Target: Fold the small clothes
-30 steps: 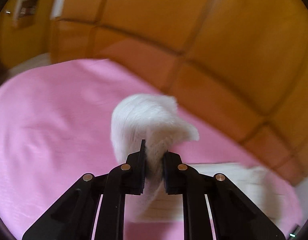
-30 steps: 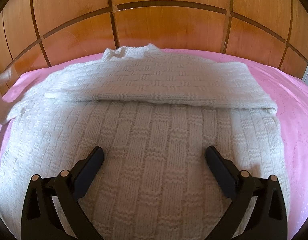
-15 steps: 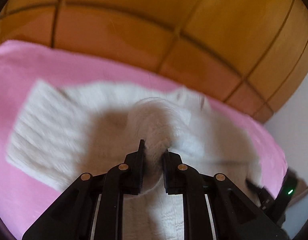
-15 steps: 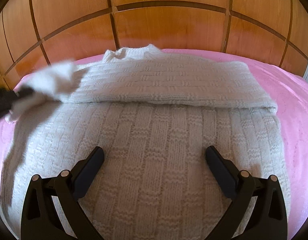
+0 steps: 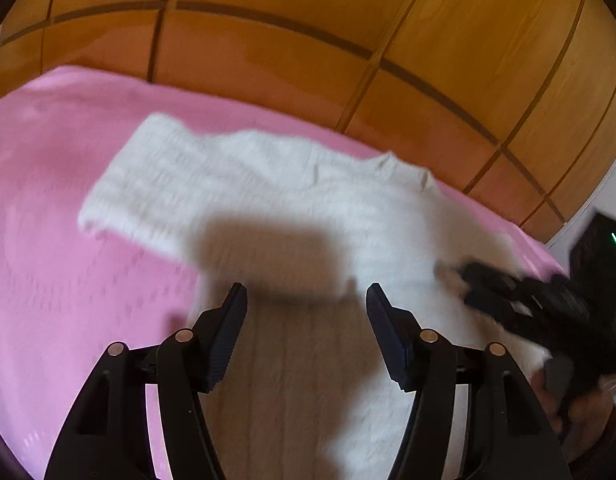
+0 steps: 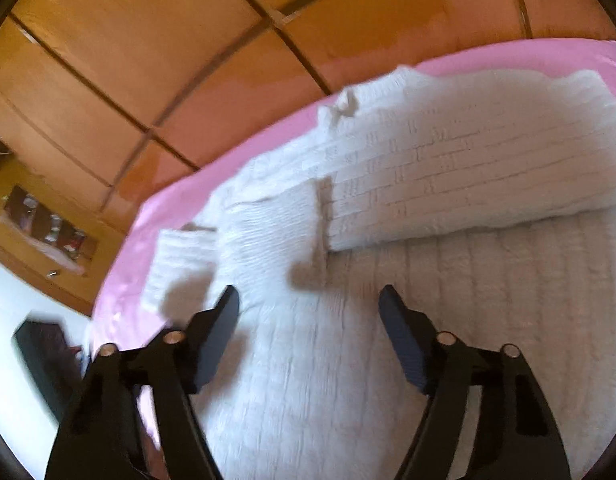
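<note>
A white knitted sweater [image 5: 291, 216] lies flat on the pink bedspread [image 5: 59, 264]. One sleeve [image 6: 468, 160] is folded across its chest. The other sleeve [image 5: 147, 176] lies loose toward the left in the left wrist view, blurred. My left gripper [image 5: 305, 300] hovers over the sweater's body; its jaws are opening and nothing is between them. My right gripper [image 6: 310, 300] is over the sweater near the loose sleeve's cuff [image 6: 175, 256]; its jaws are closing, with knit below them but none pinched. The right gripper [image 5: 496, 288] also shows at the right in the left wrist view.
A wooden panelled headboard [image 5: 308, 48] runs along the far side of the bed. A white wall [image 6: 11, 320] and a dark blurred object [image 6: 39, 348] are at the left of the right wrist view. Pink bedspread lies bare left of the sweater.
The left gripper carried the sleeve across over the sweater, then opened and let it go. The right gripper's jaws narrowed and it swung and rolled toward the sweater's left side.
</note>
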The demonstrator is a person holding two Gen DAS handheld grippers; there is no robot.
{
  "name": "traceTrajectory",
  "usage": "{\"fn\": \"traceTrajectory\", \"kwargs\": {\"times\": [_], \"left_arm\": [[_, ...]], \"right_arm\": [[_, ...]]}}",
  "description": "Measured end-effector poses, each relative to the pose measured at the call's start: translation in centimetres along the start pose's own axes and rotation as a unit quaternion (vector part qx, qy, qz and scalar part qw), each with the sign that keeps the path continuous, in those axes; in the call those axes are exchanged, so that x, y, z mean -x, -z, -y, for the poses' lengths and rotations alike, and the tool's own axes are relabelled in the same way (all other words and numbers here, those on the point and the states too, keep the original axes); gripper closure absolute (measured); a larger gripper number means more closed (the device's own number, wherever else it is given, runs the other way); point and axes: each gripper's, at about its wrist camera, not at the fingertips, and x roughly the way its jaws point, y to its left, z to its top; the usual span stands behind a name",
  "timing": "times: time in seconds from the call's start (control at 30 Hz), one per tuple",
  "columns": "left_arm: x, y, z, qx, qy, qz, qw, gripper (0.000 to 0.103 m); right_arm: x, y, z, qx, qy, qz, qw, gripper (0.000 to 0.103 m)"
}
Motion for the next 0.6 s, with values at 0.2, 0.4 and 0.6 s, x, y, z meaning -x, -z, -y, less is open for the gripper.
{"fn": "traceTrajectory", "kwargs": {"times": [0.2, 0.4, 0.6], "left_arm": [[-0.4, 2.4, -0.7, -0.005, -0.015, -0.001, 0.9999, 0.043], [-0.4, 1.6, -1.4, 0.026, -0.001, 0.001, 0.9997, 0.043], [-0.9, 1.9, -1.0, 0.014, -0.014, 0.002, 0.9998, 0.043]], "right_arm": [[-3.7, -1.3, -2.3, 0.013, 0.024, -0.031, 0.999, 0.083], [1.1, -5.0, -7.1, 0.091, -0.007, 0.030, 0.995, 0.096], [8.0, -9.0, -7.1, 0.115, 0.033, 0.141, 0.983, 0.097]]}}
